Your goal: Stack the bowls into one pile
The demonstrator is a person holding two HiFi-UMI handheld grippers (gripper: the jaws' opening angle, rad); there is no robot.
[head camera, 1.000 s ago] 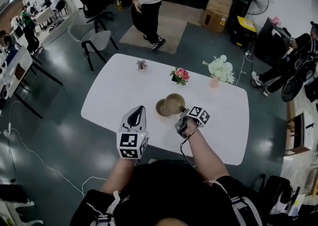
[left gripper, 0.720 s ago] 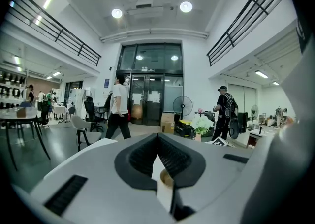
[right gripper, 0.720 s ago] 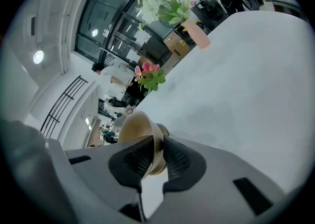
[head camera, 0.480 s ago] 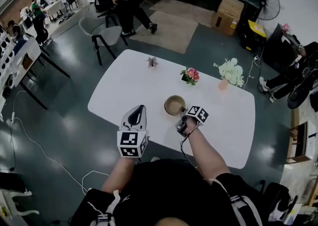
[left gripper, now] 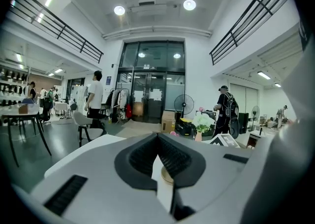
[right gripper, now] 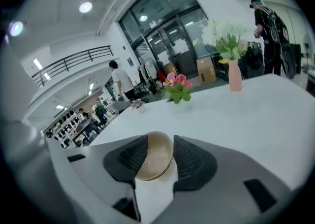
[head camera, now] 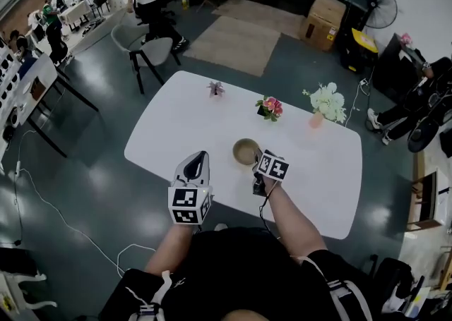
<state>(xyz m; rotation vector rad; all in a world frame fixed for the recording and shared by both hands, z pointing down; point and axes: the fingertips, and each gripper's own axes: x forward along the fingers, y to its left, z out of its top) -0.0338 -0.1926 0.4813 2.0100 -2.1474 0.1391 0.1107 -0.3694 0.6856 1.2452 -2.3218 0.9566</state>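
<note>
Bowls (head camera: pixel 246 150) are in one pile on the white table (head camera: pixel 169 122), mid-table toward the near edge, on the near side of the pink flowers (head camera: pixel 268 107). It looks like one tan bowl nested in another. The right gripper view shows a doubled rim line, but I can't count beyond that. The pile sits flat, mouths up, so its axis is vertical. It's round in plan, so there's no long axis to line up with.

Right gripper (right gripper: pixel 159 142): jaws have just been opening and stand well apart. The pile shows in the gap just beyond the tips, with the pads not pressing on it, so nothing is gripped. My read is that this is a release at the rim, jaws wide so backing off won't drag the rim or tip the pile. It comes in from the near right, angled down.

Left gripper (head camera: pixel 198 161): jaws together and empty, over the near edge, left of the pile and apart from it. It's likely parked there to stay out of the right one's way.

The stack looks done. The remaining risk is nudging it on the way out.
</note>
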